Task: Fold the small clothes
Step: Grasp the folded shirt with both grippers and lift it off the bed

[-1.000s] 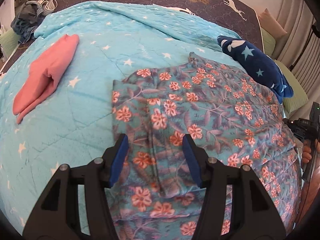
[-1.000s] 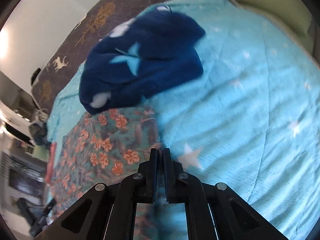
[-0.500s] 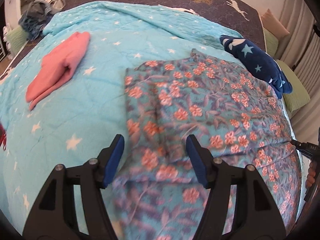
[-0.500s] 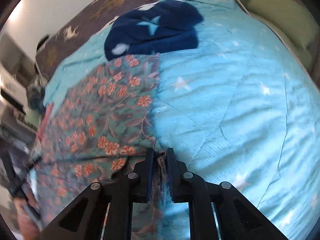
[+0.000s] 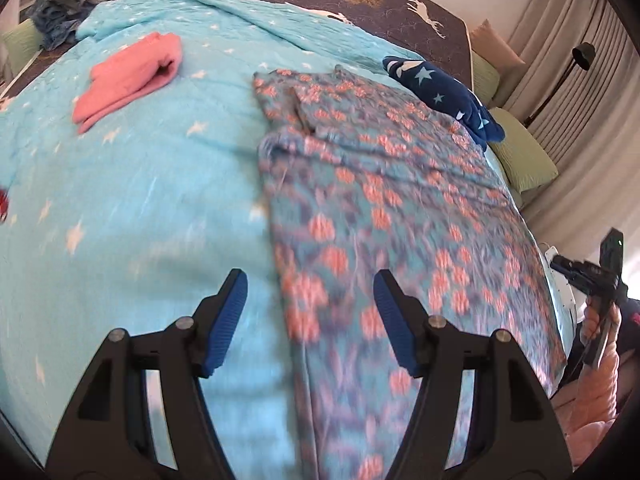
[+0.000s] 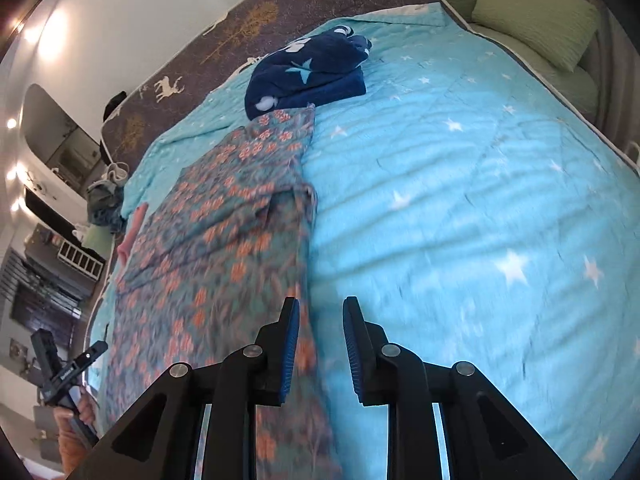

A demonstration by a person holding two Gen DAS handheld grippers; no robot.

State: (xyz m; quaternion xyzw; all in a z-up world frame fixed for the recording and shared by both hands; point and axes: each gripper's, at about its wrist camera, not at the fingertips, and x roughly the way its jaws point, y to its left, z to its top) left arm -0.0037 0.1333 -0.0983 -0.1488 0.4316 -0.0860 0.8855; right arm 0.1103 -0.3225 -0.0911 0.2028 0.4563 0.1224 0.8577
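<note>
Two grippers: both empty, above bed.
Left gripper [image 5: 310, 316]: blue-padded fingers spread wide, nothing between; hovering over near left edge of garment.
Right gripper [image 6: 318, 344]: fingers parted w/ a moderate gap, holding nothing; near right edge of garment.
Garment: teal cloth w/ orange flower print [image 5: 384, 200], spread flat on light-blue star-print quilt [image 5: 132, 184], running near to far; near part blurred.
Far right: dark navy fleece item w/ pale stars [image 6: 308, 72], touching garment's far end.
Far left: folded pink cloth [image 5: 128, 80], well apart from garment.
Right side: green pillow [image 6: 536, 20] beside bed.
</note>
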